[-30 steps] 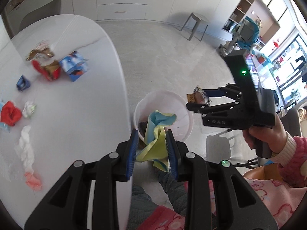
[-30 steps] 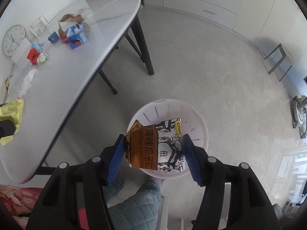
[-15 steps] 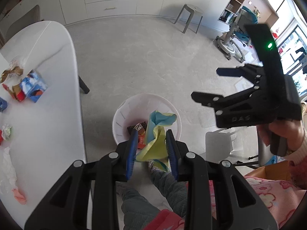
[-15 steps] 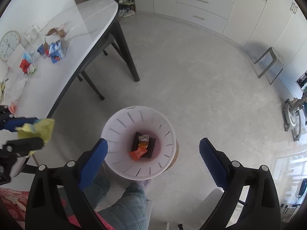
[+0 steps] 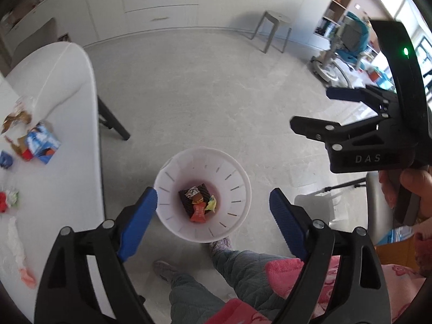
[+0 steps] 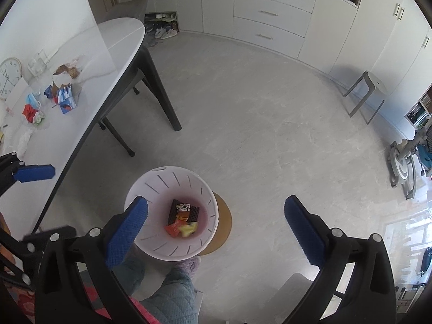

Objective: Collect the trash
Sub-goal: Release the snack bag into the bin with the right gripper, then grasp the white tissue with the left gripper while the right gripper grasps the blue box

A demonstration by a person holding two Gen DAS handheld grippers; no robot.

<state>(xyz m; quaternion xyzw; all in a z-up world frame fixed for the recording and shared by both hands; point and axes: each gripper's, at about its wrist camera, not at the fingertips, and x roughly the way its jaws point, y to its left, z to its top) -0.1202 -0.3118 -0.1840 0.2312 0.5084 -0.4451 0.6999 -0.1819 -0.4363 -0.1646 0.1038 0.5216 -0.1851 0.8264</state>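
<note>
A white slotted bin (image 5: 232,178) stands on the floor under both grippers. At its bottom lie a dark packet (image 5: 189,197), an orange wrapper (image 5: 198,213) and a yellow wrapper (image 5: 212,203). My left gripper (image 5: 213,202) hangs above the bin, its jaws opening with nothing between them. To its right and higher, my right gripper (image 5: 313,108) is also opening and holds nothing. The right wrist view shows that gripper (image 6: 216,205) over the same bin (image 6: 151,189). More trash lies on the white table (image 5: 67,94): a blue-and-white carton (image 5: 43,143), a red wrapper (image 5: 2,201) and a white tissue (image 5: 14,237).
The table's dark legs (image 6: 162,94) stand left of the bin. A round wooden stool (image 6: 224,224) sits under the bin, and a person's legs and slippers (image 5: 221,243) are beside it. A grey stool (image 6: 367,91) and white cabinets (image 6: 270,13) stand farther off.
The left gripper opened and its yellow-and-blue wrapper dropped into the bin. The right gripper let its snack packet fall in, opened wide and lifted away.
</note>
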